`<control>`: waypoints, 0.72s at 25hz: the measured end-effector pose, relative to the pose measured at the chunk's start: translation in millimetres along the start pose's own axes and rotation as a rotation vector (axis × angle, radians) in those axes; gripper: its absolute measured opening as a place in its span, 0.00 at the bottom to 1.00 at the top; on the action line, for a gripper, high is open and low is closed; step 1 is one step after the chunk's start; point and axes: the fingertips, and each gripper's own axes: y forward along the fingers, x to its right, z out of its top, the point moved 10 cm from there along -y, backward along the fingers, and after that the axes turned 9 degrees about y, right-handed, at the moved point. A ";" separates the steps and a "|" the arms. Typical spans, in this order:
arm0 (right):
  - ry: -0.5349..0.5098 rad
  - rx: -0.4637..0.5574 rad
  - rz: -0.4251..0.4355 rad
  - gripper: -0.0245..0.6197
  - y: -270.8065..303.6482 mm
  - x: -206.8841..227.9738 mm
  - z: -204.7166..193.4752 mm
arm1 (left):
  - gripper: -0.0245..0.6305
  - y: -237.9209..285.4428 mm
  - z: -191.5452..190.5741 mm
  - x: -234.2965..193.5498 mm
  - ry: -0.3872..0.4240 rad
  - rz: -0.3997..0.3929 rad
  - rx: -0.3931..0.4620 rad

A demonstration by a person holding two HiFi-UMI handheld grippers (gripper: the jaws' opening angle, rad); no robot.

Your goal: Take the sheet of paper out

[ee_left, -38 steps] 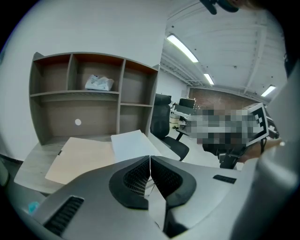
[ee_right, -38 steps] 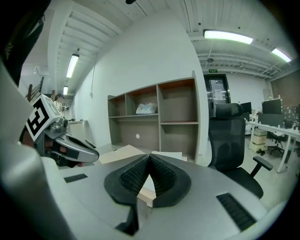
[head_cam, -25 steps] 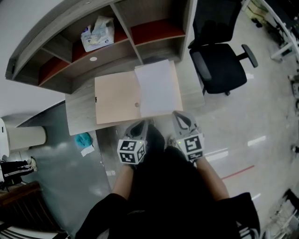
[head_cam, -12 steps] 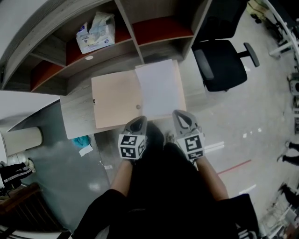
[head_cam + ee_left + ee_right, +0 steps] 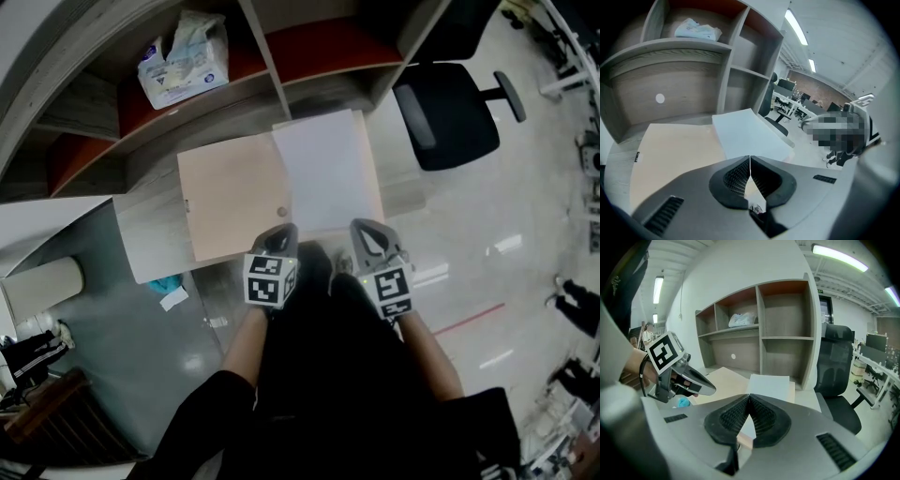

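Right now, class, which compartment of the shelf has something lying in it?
The upper compartment left of the tall divider: a pack of tissues lies there. The other compartments in view show only bare boards.

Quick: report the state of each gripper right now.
Left gripper: jaws shut, holding nothing.
Right gripper: jaws shut, holding nothing.

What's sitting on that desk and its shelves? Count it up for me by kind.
Folder: 1
Paper sheet: 1
Tissue pack: 1
Total: 3
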 end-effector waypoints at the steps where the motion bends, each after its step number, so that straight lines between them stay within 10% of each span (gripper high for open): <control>1: 0.000 -0.004 -0.002 0.06 2.1 -0.8 1.1 | 0.11 1.7 -1.0 -2.9 -0.003 -0.007 -0.011; 18: 0.018 -0.053 -0.065 0.06 24.4 -0.7 9.1 | 0.19 55.1 -20.9 -56.6 -0.347 -0.262 -0.205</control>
